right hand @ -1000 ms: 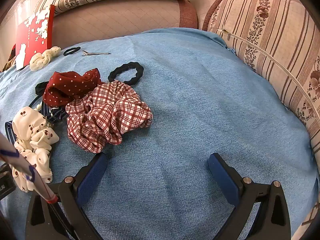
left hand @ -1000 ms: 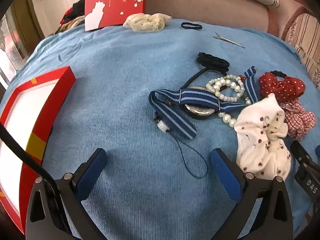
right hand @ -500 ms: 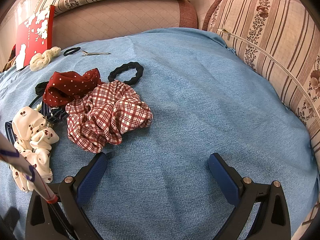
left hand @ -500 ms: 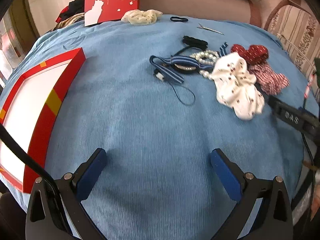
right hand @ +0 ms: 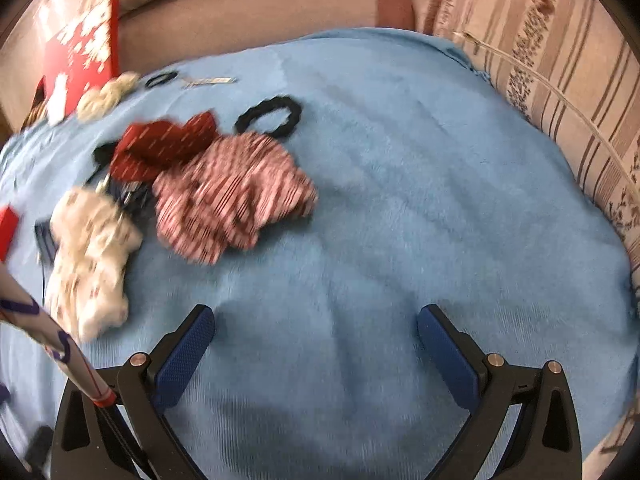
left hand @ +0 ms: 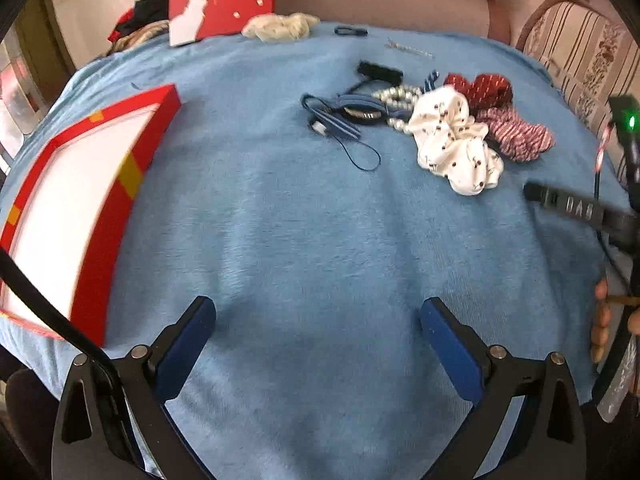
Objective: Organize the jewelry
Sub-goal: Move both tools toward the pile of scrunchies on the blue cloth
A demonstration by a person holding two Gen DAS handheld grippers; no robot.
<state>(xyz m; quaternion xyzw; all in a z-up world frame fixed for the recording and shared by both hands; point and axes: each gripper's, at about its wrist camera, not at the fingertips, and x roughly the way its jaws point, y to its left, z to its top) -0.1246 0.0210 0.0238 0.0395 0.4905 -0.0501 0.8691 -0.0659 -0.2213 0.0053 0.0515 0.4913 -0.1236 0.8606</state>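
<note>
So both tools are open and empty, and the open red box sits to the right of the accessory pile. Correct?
Not quite. The left tool and right tool are open and empty, but the red box sits left of the accessory pile, as the left wrist view shows.

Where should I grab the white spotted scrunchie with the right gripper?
Probably the near puffy lobe of the white scrunchie, coming from above with the right gripper open. That end lies free on the blue cloth; its far end abuts the plaid scrunchie and pearls.
</note>
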